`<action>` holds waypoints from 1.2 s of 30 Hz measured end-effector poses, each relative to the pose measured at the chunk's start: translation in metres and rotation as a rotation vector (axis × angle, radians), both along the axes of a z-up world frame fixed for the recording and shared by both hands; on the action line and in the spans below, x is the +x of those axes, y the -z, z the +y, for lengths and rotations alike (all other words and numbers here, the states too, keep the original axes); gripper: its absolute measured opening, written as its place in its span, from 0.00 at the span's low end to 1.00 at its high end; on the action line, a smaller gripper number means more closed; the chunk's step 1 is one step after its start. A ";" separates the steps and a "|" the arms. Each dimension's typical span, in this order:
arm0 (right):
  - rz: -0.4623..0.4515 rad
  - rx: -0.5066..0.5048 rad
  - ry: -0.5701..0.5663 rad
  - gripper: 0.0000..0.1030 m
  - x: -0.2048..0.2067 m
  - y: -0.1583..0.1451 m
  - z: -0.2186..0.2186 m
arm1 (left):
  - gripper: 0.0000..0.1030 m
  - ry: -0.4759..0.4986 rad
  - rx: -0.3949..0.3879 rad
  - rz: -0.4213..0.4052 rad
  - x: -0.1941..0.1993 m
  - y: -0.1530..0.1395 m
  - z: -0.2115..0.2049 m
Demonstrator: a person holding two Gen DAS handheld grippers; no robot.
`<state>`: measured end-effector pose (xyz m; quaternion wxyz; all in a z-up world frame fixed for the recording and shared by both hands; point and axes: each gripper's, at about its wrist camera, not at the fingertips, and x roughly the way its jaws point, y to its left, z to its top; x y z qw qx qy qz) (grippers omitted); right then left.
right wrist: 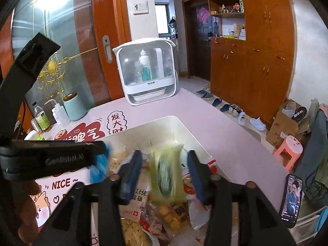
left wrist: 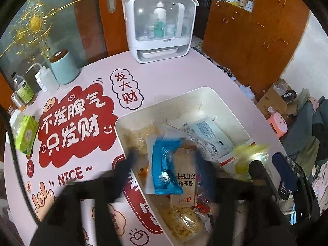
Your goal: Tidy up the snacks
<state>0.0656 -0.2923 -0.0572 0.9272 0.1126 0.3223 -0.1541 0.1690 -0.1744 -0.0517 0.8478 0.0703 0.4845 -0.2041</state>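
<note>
Both grippers are hovering over the white bin [left wrist: 131, 121] on the pink worktop [left wrist: 164, 75], and motion blur is smearing much of what matters. The left gripper [left wrist: 164, 164] is holding its jaws spread, with a blue packet [left wrist: 166, 168] lying between them; its long axis is running away from the camera, and its near end is overlapping a tan cracker pack [left wrist: 184, 176]. The pads are standing clear of the blue wrapper on both sides, though the fingers are too blurred to show their edges. The right gripper [right wrist: 166, 174] is likewise keeping its jaws apart around a yellow-green packet [right wrist: 167, 174], standing lengthwise between the blue pads with gaps at either side; its print is unreadable from blur, and I cannot tell if it is resting on the heap or in the air. Beneath, the bin's snacks are piling over each other, so several wrappers are only partly showing. A phone [right wrist: 291, 201] is lying near the worktop's edge, its lower end cut off.
</note>
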 end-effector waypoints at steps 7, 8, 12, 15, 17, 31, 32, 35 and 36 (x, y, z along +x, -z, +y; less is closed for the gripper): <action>-0.012 -0.010 -0.043 0.66 -0.001 0.000 0.006 | 0.87 -0.077 0.012 -0.016 -0.010 0.000 0.016; -0.006 -0.011 -0.053 0.66 -0.001 0.001 0.008 | 0.87 -0.089 0.020 -0.017 -0.012 0.001 0.019; 0.002 -0.020 -0.096 0.66 -0.004 0.002 0.017 | 0.87 -0.136 0.031 -0.031 -0.025 0.000 0.033; 0.006 -0.022 -0.127 0.66 -0.005 0.002 0.024 | 0.87 -0.167 0.036 -0.040 -0.034 -0.003 0.046; 0.009 -0.024 -0.146 0.66 -0.006 0.001 0.028 | 0.87 -0.191 0.042 -0.053 -0.041 -0.008 0.055; 0.020 -0.081 -0.230 0.66 -0.023 -0.027 0.047 | 0.89 -0.382 0.055 -0.127 -0.094 -0.041 0.129; 0.029 -0.080 -0.238 0.66 -0.023 -0.028 0.049 | 0.89 -0.392 0.052 -0.128 -0.100 -0.044 0.134; 0.061 -0.053 -0.276 0.66 -0.027 -0.036 0.055 | 0.90 -0.416 0.055 -0.142 -0.117 -0.050 0.146; 0.065 -0.051 -0.280 0.66 -0.029 -0.039 0.057 | 0.90 -0.424 0.063 -0.147 -0.122 -0.052 0.149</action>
